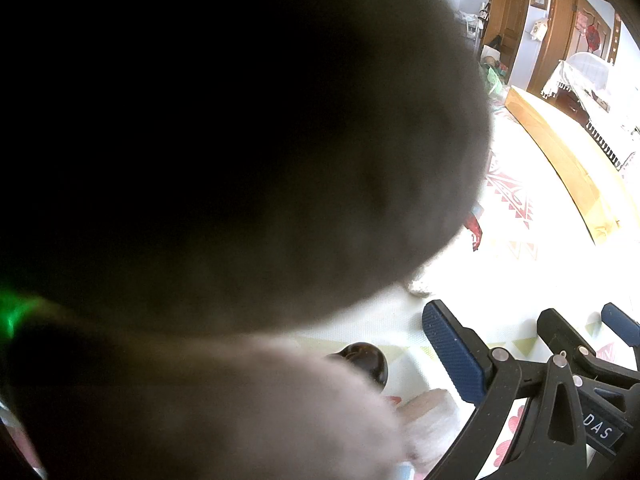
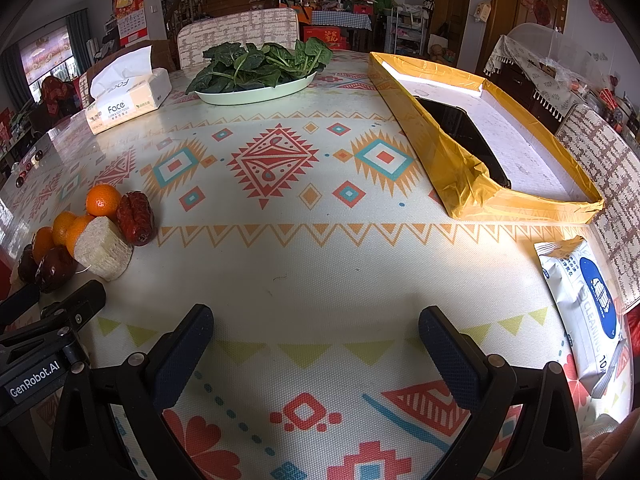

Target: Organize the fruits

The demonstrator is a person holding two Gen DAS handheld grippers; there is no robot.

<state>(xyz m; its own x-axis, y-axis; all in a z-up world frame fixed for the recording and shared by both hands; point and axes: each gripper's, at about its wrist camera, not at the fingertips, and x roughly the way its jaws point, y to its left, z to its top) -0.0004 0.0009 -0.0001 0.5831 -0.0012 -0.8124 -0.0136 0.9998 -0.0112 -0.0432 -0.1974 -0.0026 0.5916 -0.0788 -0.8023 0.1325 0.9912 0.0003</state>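
glossy oranges (image 2: 103, 199), wrinkled dates (image 2: 135, 218), matt woven tablecloth (image 2: 320, 272)

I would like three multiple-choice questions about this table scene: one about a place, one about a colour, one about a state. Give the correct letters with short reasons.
1. Where does the plate of greens stand?
A. at the far side of the table
B. inside the yellow tray
C. beside the wipes pack

2. What colour is the tray's taped rim?
A. green
B. yellow
C. red

3. How is the right hand-held gripper?
A. shut on an orange
B. shut on nothing
C. open

Answers:
1 A: the plate of greens stands far off near the tissue box.
2 B: the tray has yellow tape.
3 C: the right hand-held gripper has its fingers spread, with nothing between.
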